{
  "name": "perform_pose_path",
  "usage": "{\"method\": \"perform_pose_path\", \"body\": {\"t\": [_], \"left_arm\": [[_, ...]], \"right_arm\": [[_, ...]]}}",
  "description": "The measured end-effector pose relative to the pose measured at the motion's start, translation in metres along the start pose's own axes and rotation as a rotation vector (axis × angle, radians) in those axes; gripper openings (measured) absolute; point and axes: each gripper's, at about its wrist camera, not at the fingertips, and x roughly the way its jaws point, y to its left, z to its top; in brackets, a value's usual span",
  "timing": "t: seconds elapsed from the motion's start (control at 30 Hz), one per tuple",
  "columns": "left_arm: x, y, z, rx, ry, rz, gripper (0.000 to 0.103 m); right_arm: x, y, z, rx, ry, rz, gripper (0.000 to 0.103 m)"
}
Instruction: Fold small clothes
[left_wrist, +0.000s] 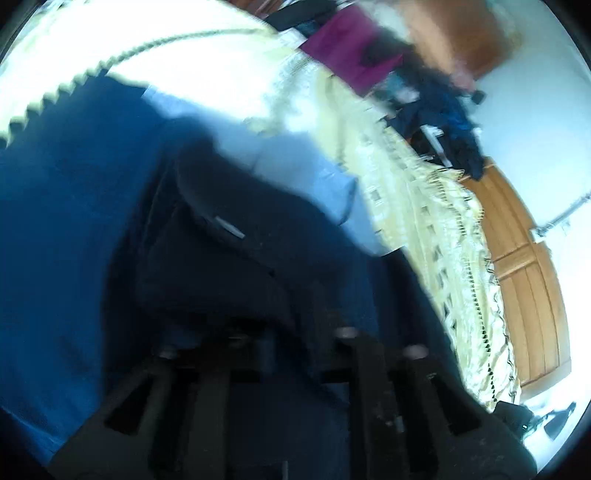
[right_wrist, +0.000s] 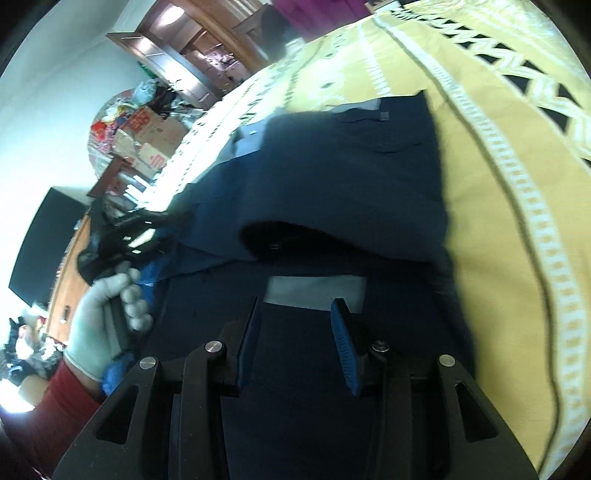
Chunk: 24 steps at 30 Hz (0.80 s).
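Observation:
A dark navy garment (right_wrist: 351, 177) lies on the yellow patterned bedspread (right_wrist: 498, 192), its far part doubled over into a rounded fold, with a grey label (right_wrist: 314, 291) near me. My right gripper (right_wrist: 295, 325) hangs over the near part, blue pads apart, flat navy cloth showing in the gap and nothing pinched. My left gripper (right_wrist: 147, 221), held by a grey-gloved hand (right_wrist: 99, 321), meets the garment's left edge. In the blurred left wrist view my left gripper (left_wrist: 291, 332) is buried in the navy garment (left_wrist: 240, 258) and shut on it; brighter blue cloth (left_wrist: 66, 221) lies at left.
The bedspread (left_wrist: 424, 229) ends at a wooden door panel (left_wrist: 524, 280). A dark clothes pile (left_wrist: 443, 110) and magenta cloth (left_wrist: 351, 48) lie beyond. Cardboard boxes (right_wrist: 147, 136), a wooden cabinet (right_wrist: 177, 48) and a dark screen (right_wrist: 48, 236) stand past the bed's far-left side.

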Motion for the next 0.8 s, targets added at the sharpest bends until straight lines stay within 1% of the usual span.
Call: {"method": "perform_pose_path", "body": {"t": [0.03, 0.13, 0.2, 0.23, 0.27, 0.37, 0.4, 0.43, 0.47, 0.53, 0.6, 0.63, 0.67, 0.7, 0.77, 0.8], "left_arm": [[-0.007, -0.007, 0.002, 0.019, -0.026, -0.019, 0.002], [-0.046, -0.026, 0.006, 0.091, -0.143, -0.049, 0.002], [-0.074, -0.023, 0.008, 0.114, -0.221, -0.043, 0.002], [-0.078, -0.016, 0.009, 0.11, -0.227, -0.033, 0.002], [-0.076, -0.005, 0.011, 0.099, -0.203, -0.021, 0.002], [-0.043, 0.037, 0.011, 0.032, -0.054, 0.02, 0.004], [-0.035, 0.045, 0.008, 0.021, -0.016, 0.037, 0.009], [-0.033, 0.048, 0.004, 0.017, 0.009, 0.029, 0.019], [-0.032, 0.048, 0.001, 0.023, 0.018, 0.016, 0.026], [-0.037, 0.04, -0.005, 0.063, 0.009, 0.001, 0.047], [-0.036, 0.036, -0.006, 0.095, 0.012, 0.001, 0.052], [-0.031, 0.03, -0.004, 0.095, 0.02, 0.006, 0.052], [-0.03, 0.031, -0.004, 0.09, 0.026, 0.009, 0.052], [-0.029, 0.032, -0.005, 0.087, 0.028, 0.01, 0.052], [-0.027, 0.029, -0.006, 0.092, 0.031, 0.025, 0.052], [-0.027, 0.025, -0.005, 0.098, 0.035, 0.036, 0.052]], "right_arm": [[-0.003, -0.007, -0.002, 0.018, -0.001, -0.011, 0.045], [-0.009, -0.017, -0.01, 0.04, 0.001, -0.018, 0.042], [-0.012, -0.015, -0.014, 0.023, 0.005, -0.026, 0.043], [-0.013, -0.014, -0.015, 0.013, 0.006, -0.03, 0.043], [-0.014, -0.014, -0.016, 0.006, 0.007, -0.031, 0.043], [-0.016, -0.015, -0.018, 0.009, 0.007, -0.028, 0.043], [-0.018, -0.015, -0.017, 0.013, 0.009, -0.027, 0.044], [-0.02, -0.013, -0.017, 0.016, 0.011, -0.023, 0.045], [-0.024, -0.01, -0.016, 0.017, 0.007, -0.009, 0.045], [-0.035, 0.001, -0.013, -0.003, -0.011, 0.041, 0.045], [-0.043, 0.013, -0.006, -0.025, -0.036, 0.077, 0.045], [-0.044, 0.015, -0.001, -0.03, -0.049, 0.088, 0.045], [-0.043, 0.018, 0.004, -0.042, -0.063, 0.085, 0.045], [-0.036, 0.018, 0.011, -0.066, -0.069, 0.047, 0.045], [-0.013, 0.012, 0.018, -0.1, -0.026, -0.074, 0.043], [0.006, 0.003, 0.02, -0.109, 0.032, -0.169, 0.021]]}}
